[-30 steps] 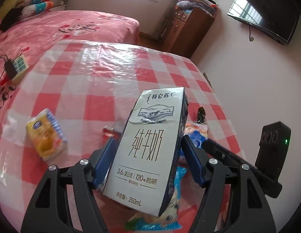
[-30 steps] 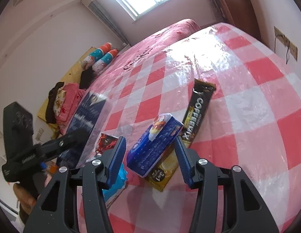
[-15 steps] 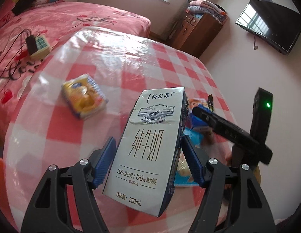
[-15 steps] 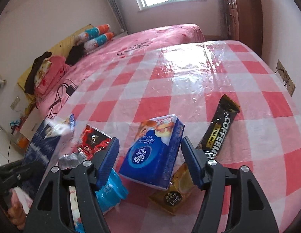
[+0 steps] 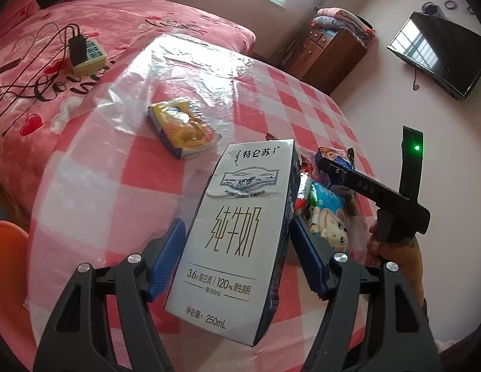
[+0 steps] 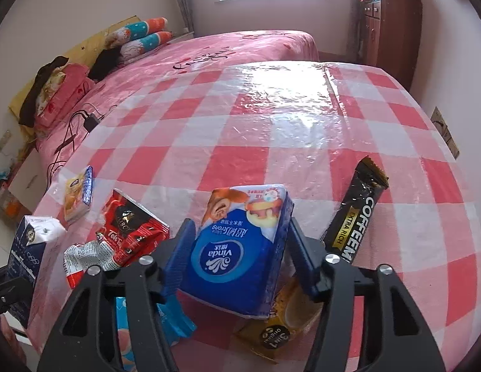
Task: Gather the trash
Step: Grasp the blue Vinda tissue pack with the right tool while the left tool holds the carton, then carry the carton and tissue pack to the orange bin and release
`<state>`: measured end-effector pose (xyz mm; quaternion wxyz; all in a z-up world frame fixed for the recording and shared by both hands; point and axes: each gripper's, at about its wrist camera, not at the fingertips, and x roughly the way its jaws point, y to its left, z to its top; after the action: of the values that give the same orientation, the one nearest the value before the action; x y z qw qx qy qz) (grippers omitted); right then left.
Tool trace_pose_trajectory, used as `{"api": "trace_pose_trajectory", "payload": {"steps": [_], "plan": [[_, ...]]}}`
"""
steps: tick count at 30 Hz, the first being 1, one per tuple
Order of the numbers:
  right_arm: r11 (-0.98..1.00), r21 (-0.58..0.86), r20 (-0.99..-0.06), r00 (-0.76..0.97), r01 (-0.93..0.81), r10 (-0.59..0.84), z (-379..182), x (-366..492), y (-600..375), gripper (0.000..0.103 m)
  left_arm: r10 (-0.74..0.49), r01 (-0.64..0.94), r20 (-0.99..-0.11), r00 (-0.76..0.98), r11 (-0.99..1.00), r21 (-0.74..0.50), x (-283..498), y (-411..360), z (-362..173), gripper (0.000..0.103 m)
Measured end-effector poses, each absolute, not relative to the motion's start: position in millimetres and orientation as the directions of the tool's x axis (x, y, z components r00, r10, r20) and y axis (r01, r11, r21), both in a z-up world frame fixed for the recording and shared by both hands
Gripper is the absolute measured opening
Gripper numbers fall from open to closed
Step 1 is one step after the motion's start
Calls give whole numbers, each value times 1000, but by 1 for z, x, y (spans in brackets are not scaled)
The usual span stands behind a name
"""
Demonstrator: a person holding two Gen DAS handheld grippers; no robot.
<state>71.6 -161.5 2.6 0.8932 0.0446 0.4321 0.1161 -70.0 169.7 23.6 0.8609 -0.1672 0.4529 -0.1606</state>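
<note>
My left gripper (image 5: 237,248) is shut on a white milk carton (image 5: 237,232), which it holds upright above the near edge of the checked table (image 5: 122,192). The carton (image 6: 29,248) also shows at the left of the right wrist view. My right gripper (image 6: 240,226) has its jaws closing on a blue tissue pack (image 6: 240,254), and both pads touch its sides. The pack is tilted over a yellow coffee sachet (image 6: 280,325). Around it lie a black coffee sachet (image 6: 355,217), a red tea sachet (image 6: 132,235) and a light blue wrapper (image 6: 166,319). Farther left lies a yellow tissue pack (image 5: 184,130).
A pink bed (image 5: 85,15) with a power strip (image 5: 85,52) and cables runs along the table's left side. A wooden cabinet (image 5: 333,52) and a wall television (image 5: 442,52) stand beyond. A person's hand (image 5: 395,254) holds the right gripper's handle.
The left gripper carried the carton back toward the table's near left edge. The right gripper rolled level, its jaws widened around the blue pack, then closed onto it.
</note>
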Motion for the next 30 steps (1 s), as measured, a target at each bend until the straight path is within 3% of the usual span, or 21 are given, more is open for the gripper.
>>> {"api": "trace_pose_trajectory", "payload": {"steps": [30], "plan": [[966, 138, -661, 706, -219, 255, 59, 15, -136, 53, -432, 92, -690, 581, 877, -471, -119, 219, 17, 70]]}}
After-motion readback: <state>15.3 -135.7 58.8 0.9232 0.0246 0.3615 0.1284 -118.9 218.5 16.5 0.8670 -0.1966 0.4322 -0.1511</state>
